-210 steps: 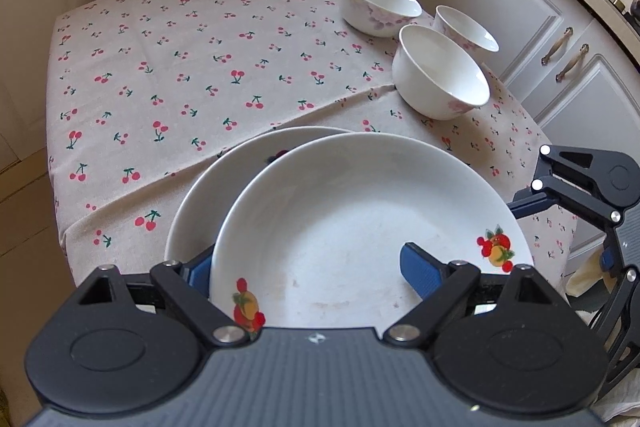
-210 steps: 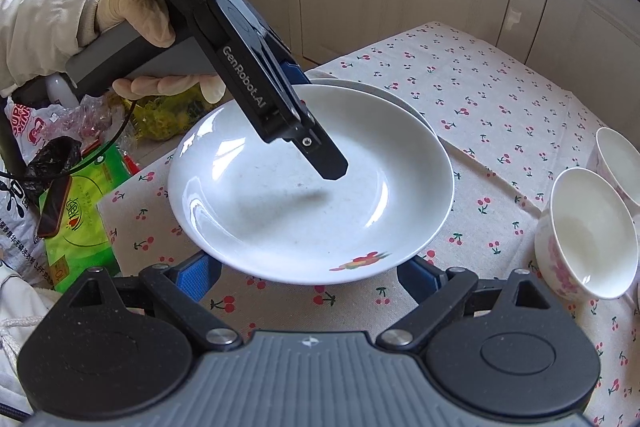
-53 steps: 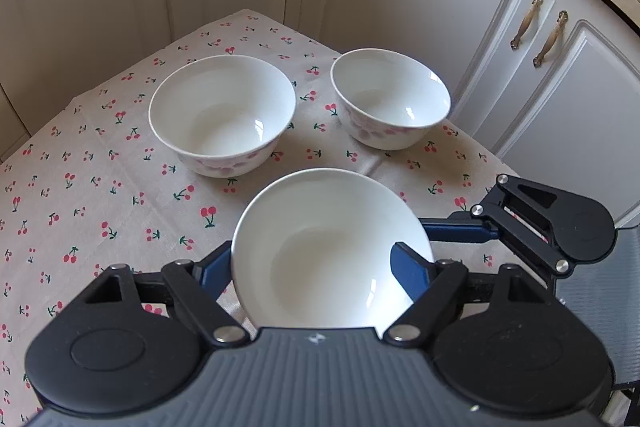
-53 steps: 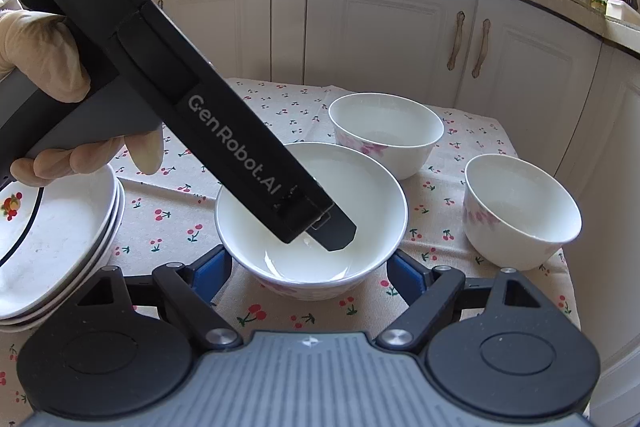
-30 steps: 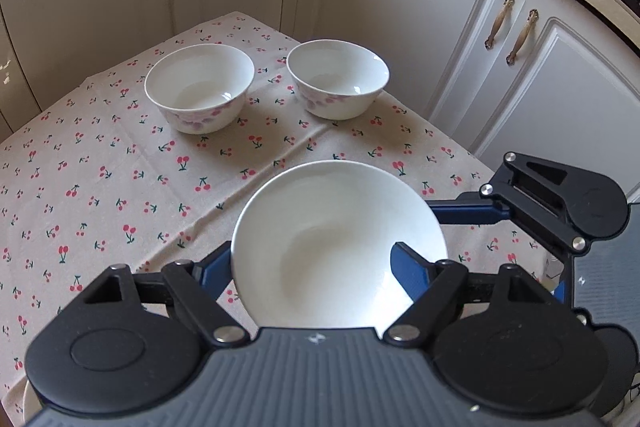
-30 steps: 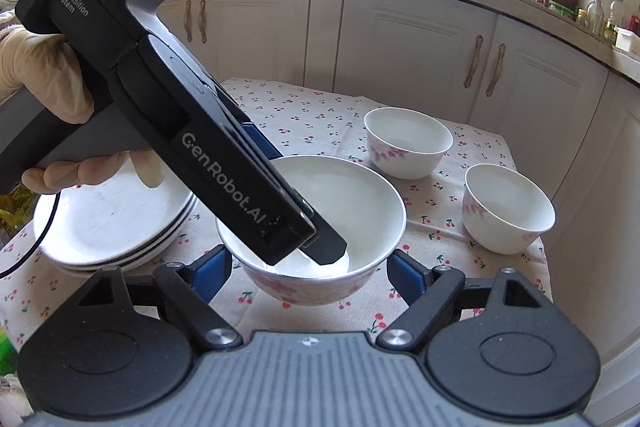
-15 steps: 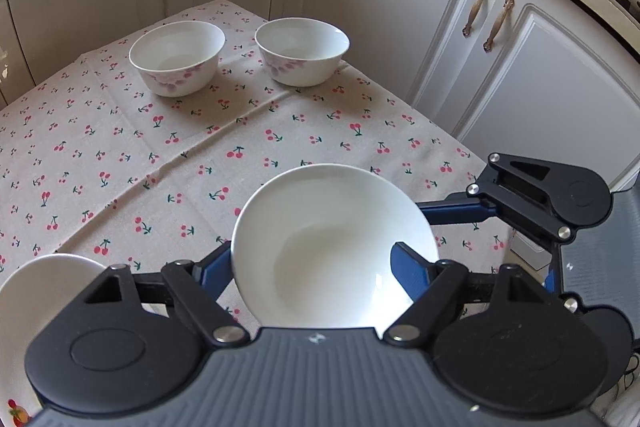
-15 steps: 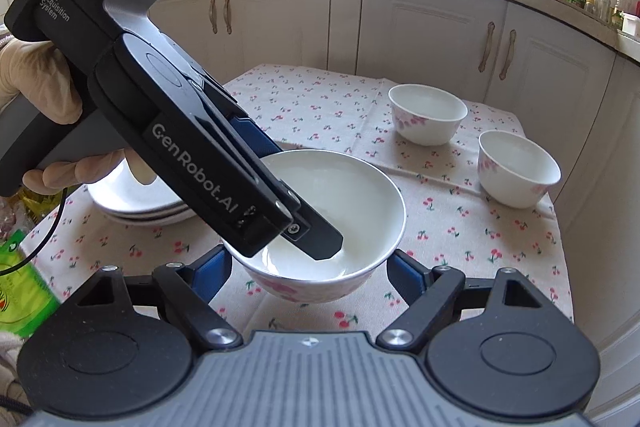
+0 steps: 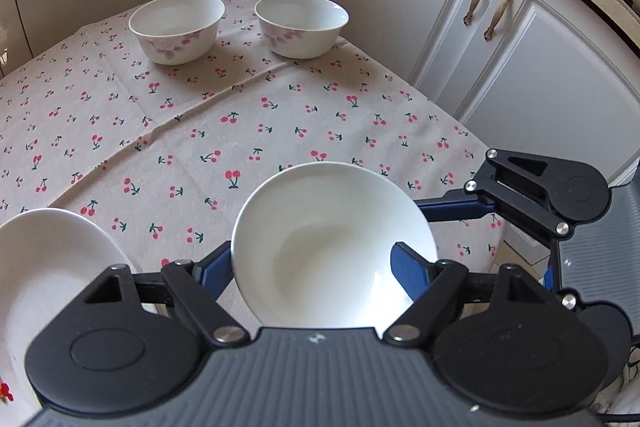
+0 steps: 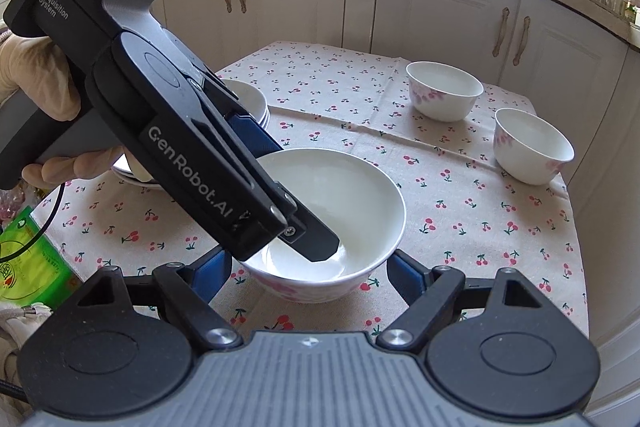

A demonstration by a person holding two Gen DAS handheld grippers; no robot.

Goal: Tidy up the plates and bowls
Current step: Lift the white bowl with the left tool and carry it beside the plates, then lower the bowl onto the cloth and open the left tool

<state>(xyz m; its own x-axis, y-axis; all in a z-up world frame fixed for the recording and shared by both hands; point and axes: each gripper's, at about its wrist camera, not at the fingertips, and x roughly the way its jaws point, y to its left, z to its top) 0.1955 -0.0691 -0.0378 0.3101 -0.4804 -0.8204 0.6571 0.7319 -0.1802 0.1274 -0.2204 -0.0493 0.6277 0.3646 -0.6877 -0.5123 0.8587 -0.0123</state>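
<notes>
A white bowl [image 9: 332, 239] with pink flowers on its outside is held by both grippers low over the cherry-print tablecloth [image 9: 200, 131]. My left gripper [image 9: 312, 263] is shut on it, a blue pad on each side. My right gripper [image 10: 308, 273] is shut on the same bowl [image 10: 352, 195] near its base. Whether the bowl rests on the cloth I cannot tell. Two matching bowls stand at the far end [image 9: 176, 27] [image 9: 300, 27]. A stack of white plates [image 9: 48, 267] lies just left of the held bowl, partly hidden behind the left gripper in the right wrist view.
White cabinets [image 9: 520, 67] close in on the table's far and right sides. The table's right edge [image 10: 576, 227] drops to the floor. A gloved hand [image 10: 32, 75] holds the left gripper. A green packet [image 10: 24, 259] lies off the table's left.
Both grippers have carried the bowl back from the two far bowls toward the table's near end. The plate stack has come into the left wrist view at lower left.
</notes>
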